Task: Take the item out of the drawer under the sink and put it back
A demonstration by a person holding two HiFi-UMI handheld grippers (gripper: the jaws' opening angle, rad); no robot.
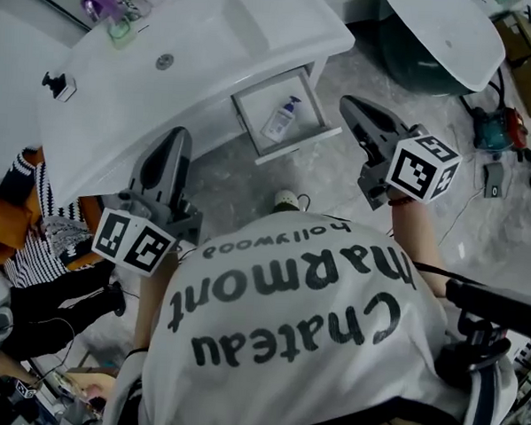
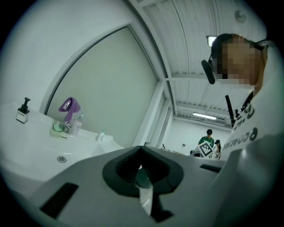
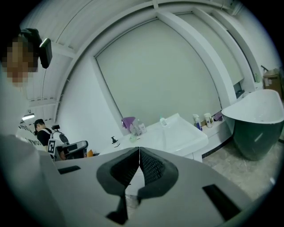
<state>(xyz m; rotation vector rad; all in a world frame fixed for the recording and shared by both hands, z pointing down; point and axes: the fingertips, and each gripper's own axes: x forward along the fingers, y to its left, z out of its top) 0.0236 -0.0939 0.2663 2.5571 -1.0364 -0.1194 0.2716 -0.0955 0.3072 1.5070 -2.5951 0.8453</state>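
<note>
**Drawer open, bottle inside, both tongs empty**

The drawer (image 1: 296,147) under the sink (image 1: 204,35) stands pulled out. The pump bottle (image 1: 282,119) lies flat in it, with nothing touching it. The left tongs (image 1: 172,140) are pressed together and empty, held level by the sink front. The right tongs (image 1: 349,103) are also pressed together and empty, tipped slightly down beside the drawer. The right side is probably lined up for the take-out, but it must spread before it can pinch the bottle.

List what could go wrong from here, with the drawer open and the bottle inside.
The right gripper and left gripper are both shut; reaching in that way would likely shove the bottle rather than grip it. The bottle lies flat in the narrow drawer, so opened jaws may catch its walls.
</note>
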